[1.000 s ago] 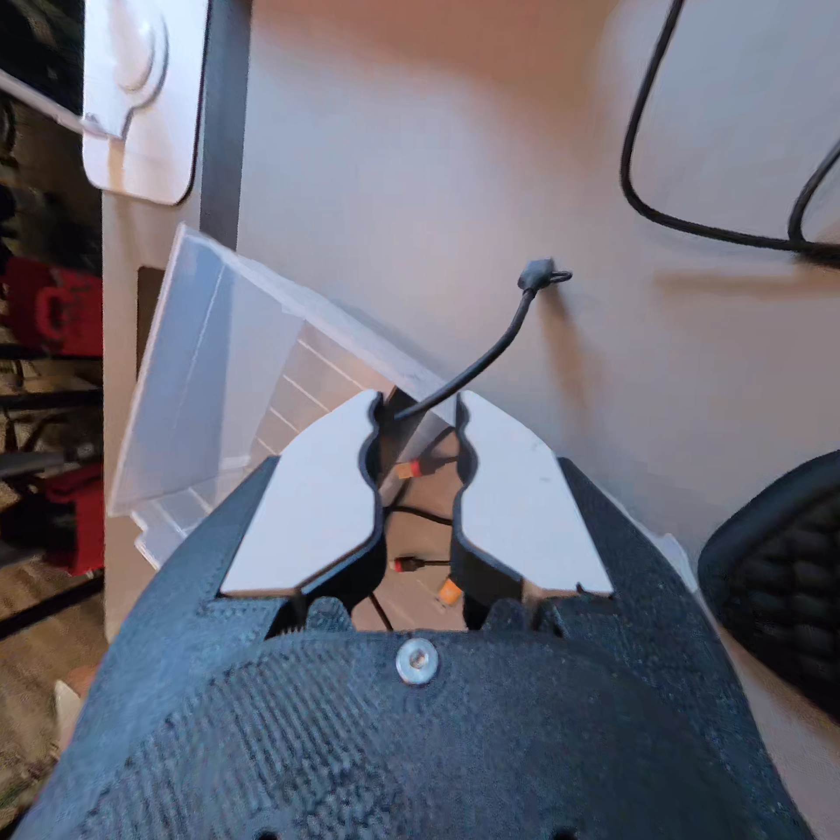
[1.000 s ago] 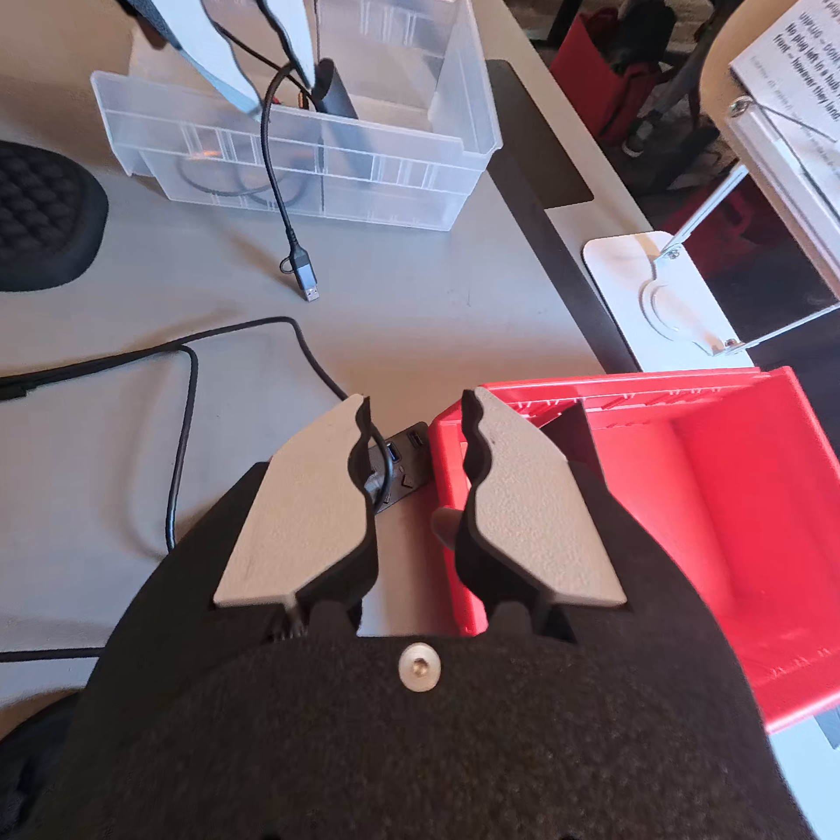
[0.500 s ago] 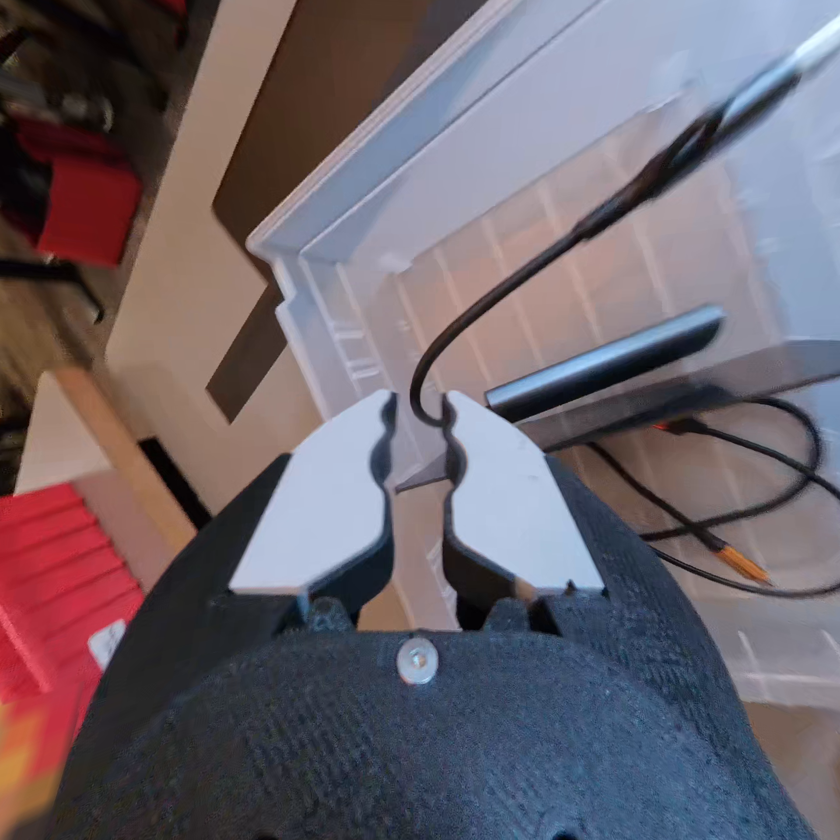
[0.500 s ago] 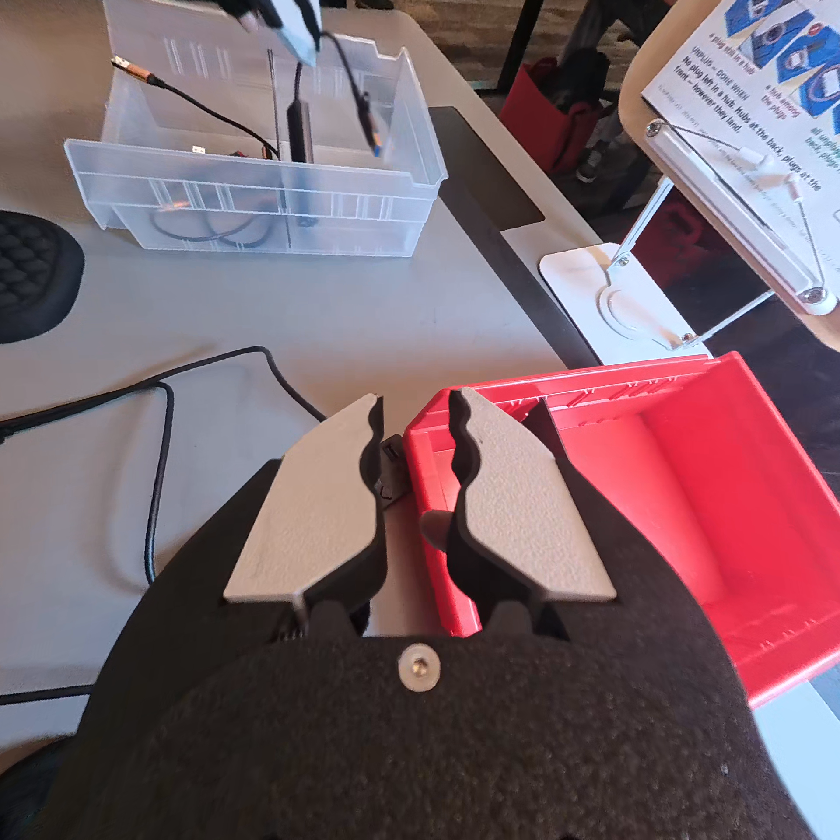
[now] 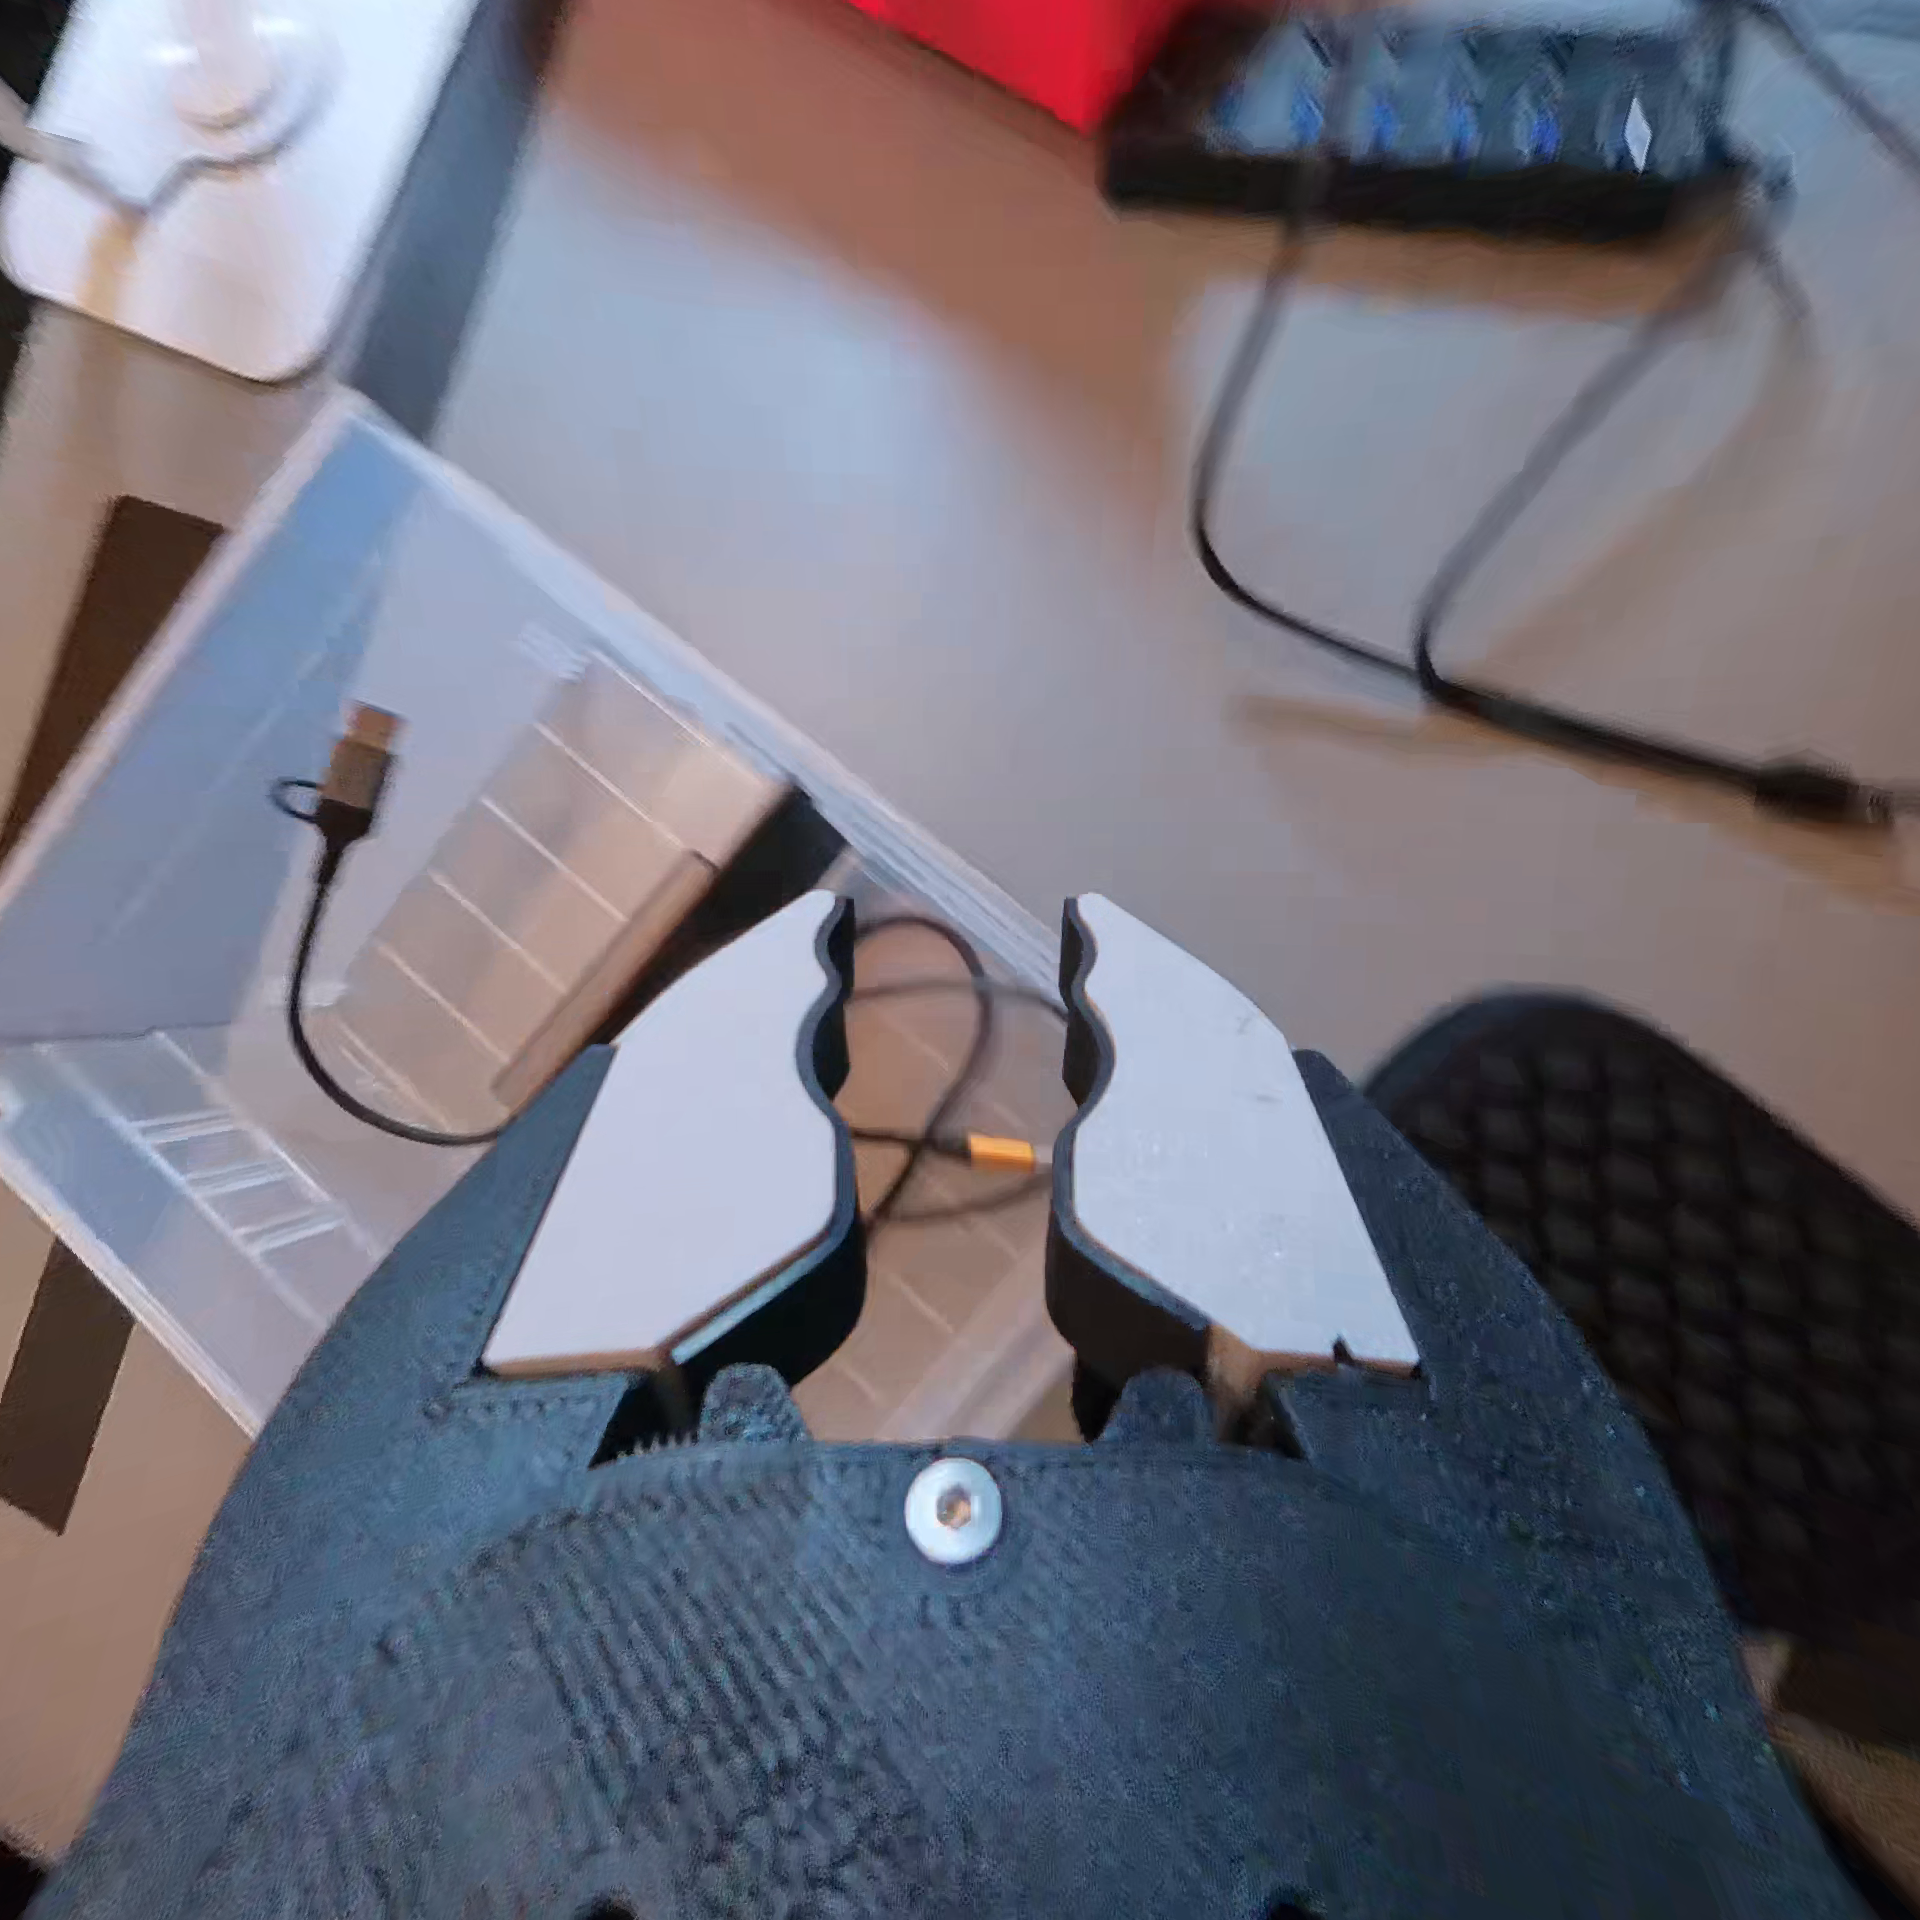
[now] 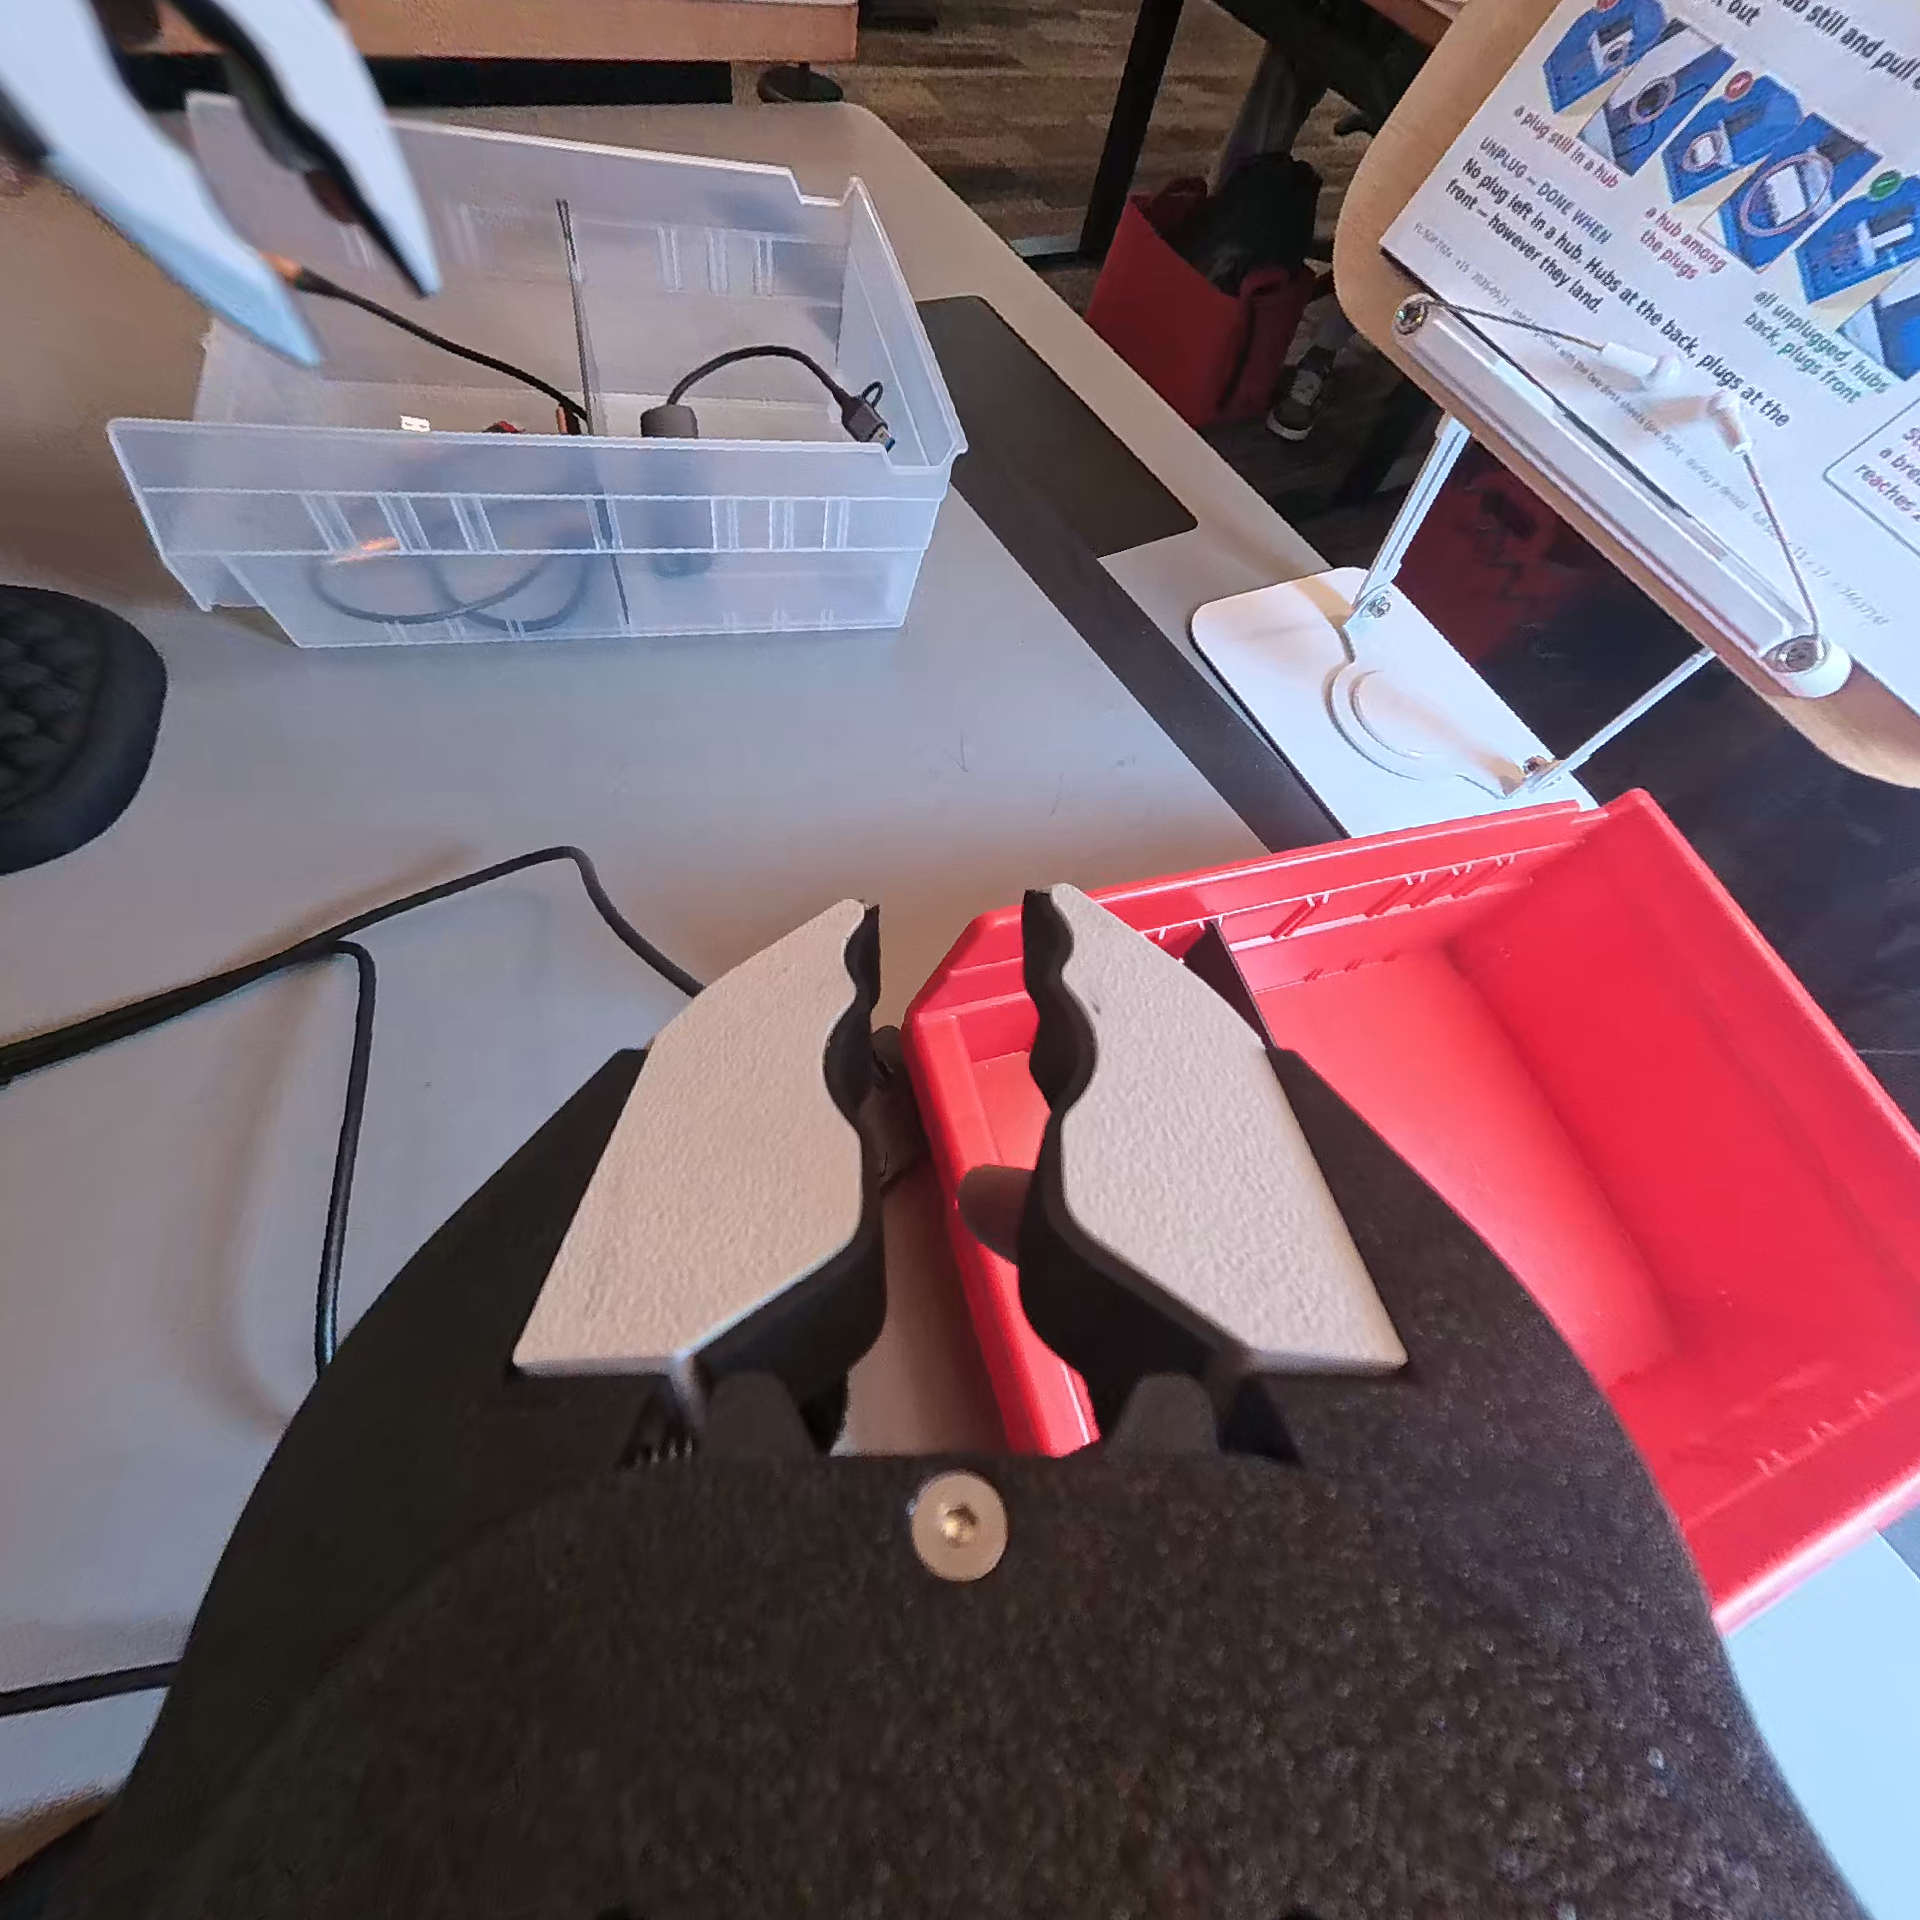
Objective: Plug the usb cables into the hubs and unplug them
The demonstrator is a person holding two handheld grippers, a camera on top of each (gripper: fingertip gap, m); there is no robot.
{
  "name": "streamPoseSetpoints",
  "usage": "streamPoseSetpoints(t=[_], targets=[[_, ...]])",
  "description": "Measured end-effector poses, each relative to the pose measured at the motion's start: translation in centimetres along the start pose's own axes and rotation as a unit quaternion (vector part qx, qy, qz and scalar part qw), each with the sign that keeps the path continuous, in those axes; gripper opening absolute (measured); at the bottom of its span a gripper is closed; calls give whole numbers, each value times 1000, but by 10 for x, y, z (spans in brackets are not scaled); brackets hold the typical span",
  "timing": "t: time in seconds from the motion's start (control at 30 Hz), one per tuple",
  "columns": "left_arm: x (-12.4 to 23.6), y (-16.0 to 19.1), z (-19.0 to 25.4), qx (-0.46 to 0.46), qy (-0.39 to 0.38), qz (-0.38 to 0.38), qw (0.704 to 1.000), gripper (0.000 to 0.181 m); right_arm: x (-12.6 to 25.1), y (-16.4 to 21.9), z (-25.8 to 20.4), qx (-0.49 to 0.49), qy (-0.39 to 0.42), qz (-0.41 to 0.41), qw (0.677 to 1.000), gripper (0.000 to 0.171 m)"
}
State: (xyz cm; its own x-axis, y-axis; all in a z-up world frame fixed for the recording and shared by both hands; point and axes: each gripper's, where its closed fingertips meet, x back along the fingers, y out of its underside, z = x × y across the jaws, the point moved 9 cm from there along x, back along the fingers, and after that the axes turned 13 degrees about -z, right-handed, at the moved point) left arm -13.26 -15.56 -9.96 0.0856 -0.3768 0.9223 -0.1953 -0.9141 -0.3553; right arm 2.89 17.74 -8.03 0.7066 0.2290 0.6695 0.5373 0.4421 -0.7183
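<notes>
My left gripper (image 5: 958, 914) is open and holds nothing, just above the clear bin (image 5: 260, 582). In the bin lie a grey hub (image 5: 623, 966) with its black cable and USB plug (image 5: 358, 769), and an orange-tipped cable (image 5: 997, 1151). A black multi-port hub (image 5: 1434, 114) lies on the table farther off. My right gripper (image 6: 948, 914) is open over the table beside the red bin (image 6: 1507, 1091). A bit of the black hub (image 6: 888, 1101) shows between its fingers. The right wrist view also shows the left gripper (image 6: 358, 312) over the clear bin (image 6: 520, 582).
Black cables (image 6: 343, 1039) loop across the grey table. A black mesh pad (image 5: 1662, 1247) lies beside the clear bin. A white stand base (image 6: 1351, 675) carries an instruction sheet (image 6: 1662, 260) at the table's right edge. A dark strip (image 6: 1039, 436) runs along the table. Tip to tip, the grippers are about 30 centimeters apart.
My left gripper lowered the grey hub by its cable into the clear bin, opened and let it go, then swung back. My right gripper stayed by the red bin.
</notes>
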Motion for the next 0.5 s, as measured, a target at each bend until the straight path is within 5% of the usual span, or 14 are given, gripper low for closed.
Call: streamPoseSetpoints(t=[0.2,0.33,0.5], targets=[[-26,68,25,-78,39,-203,975,60,2,-5,1,-8,-15,24,1000,26],[-60,77,34,-116,32,-229,966,28,0,-10,-2,-5,-14,30,999,25],[-80,34,23,-8,-50,-176,983,26,2,-11,-1,-10,-13,37,999,24]])
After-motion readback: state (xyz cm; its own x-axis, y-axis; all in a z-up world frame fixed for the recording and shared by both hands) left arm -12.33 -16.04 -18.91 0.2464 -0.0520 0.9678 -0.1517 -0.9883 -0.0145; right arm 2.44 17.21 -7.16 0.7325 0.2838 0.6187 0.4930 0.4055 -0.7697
